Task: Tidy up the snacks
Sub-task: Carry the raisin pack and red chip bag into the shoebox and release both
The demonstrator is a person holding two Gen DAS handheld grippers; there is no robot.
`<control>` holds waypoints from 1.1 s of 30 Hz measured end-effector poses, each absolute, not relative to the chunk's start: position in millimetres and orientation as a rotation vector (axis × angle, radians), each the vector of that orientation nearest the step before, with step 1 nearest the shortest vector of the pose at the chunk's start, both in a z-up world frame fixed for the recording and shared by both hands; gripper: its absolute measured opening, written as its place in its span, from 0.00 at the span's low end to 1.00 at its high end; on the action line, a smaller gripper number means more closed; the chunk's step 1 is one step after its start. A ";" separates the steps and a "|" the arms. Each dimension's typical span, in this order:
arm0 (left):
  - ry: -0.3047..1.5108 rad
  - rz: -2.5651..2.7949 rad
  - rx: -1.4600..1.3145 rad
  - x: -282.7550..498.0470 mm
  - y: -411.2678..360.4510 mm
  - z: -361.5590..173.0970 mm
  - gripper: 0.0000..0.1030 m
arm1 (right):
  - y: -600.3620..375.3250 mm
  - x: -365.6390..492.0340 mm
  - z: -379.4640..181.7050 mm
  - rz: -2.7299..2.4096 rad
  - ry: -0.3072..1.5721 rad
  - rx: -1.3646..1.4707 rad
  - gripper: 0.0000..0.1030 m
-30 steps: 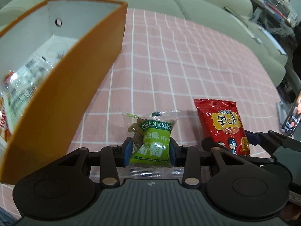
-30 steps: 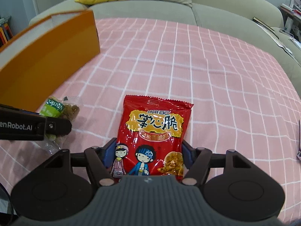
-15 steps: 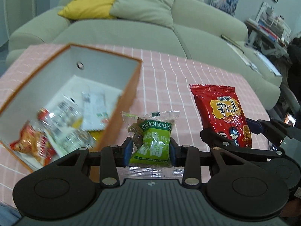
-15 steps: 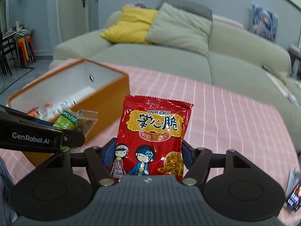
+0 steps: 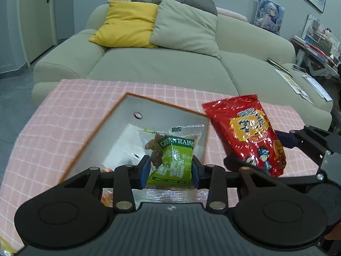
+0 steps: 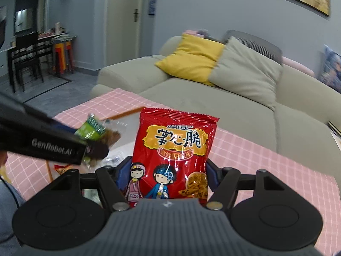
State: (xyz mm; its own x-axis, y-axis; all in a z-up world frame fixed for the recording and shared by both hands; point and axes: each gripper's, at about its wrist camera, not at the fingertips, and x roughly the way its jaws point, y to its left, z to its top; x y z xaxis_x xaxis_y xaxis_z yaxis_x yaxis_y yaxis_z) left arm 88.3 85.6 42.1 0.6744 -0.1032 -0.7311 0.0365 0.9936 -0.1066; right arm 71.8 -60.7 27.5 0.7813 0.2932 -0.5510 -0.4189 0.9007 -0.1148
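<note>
Left wrist view first: my left gripper (image 5: 170,169) is clamped on one green raisin packet (image 5: 173,157), its blue pads pressing the packet's two sides, and the packet stands upright between them, held in the air over the one orange box (image 5: 97,131) that lies ahead and below. That box is open at the top, white inside, with a round hole in its far wall; under my left finger I can make out a few wrapped snacks on its floor, a red-and-orange wrapper among them, but they are blurred and half hidden and I cannot count them. The box sits on the pink checked cloth (image 5: 53,115). To the right of my left tool, my right gripper (image 6: 167,178) is closed on one red snack bag (image 6: 173,153), gripped low at both edges, its printed face toward the camera and its top just past the box's right rim. Beyond both tools stands one sofa (image 5: 170,66) with two cushions, one yellow cushion (image 5: 127,23) and one grey-green cushion (image 5: 185,27) beside it, touching.
</note>
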 end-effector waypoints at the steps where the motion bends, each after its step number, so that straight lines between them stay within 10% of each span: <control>1: 0.829 -0.070 -0.074 92.3 89.3 43.0 0.42 | -54.0 76.3 28.8 0.397 0.555 -0.249 0.64; 33: 1.168 0.009 0.133 199.8 124.5 -84.3 0.42 | 48.9 226.8 -81.1 0.538 0.878 -0.704 0.64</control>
State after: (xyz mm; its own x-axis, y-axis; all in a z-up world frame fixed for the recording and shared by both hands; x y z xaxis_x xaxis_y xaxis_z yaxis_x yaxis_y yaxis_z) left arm 199.8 124.5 -84.3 0.3926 0.0762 -0.9165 0.0620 0.9921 0.1091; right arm 226.8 48.9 -81.1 0.5347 0.1379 -0.8337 -0.6803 0.6556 -0.3278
